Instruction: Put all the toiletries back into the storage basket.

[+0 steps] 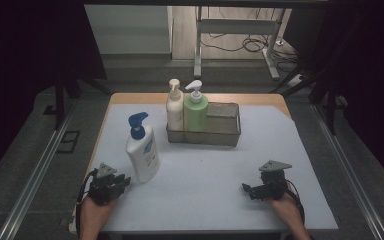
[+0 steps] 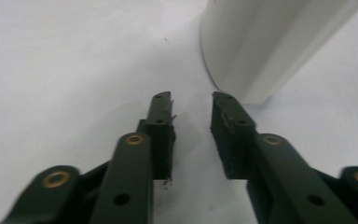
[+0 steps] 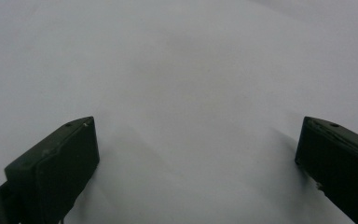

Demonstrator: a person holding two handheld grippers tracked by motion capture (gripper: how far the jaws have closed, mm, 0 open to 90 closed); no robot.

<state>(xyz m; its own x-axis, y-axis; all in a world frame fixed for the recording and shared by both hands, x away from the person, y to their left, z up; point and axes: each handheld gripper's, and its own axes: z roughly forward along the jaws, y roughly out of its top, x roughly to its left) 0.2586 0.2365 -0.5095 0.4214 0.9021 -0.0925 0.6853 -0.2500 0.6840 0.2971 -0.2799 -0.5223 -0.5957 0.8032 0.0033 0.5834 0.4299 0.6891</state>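
A white lotion bottle (image 1: 142, 150) with a blue pump stands upright on the pale table (image 1: 205, 170), left of centre. Just left of its base lies my left gripper (image 1: 124, 181), held in a hand. In the left gripper view the bottle's white base (image 2: 261, 46) sits just beyond and to the right of the jaw tips. The left gripper (image 2: 191, 100) has a narrow gap between its jaws with nothing in it. My right gripper (image 1: 246, 189) rests near the table's front right, and in its own view the gripper (image 3: 196, 140) stands wide open over bare table.
A wire basket (image 1: 230, 137) stands at the back centre. In its left end are a cream pump bottle (image 1: 174, 107) and a green pump bottle (image 1: 196, 111). Metal rails run along both sides of the table.
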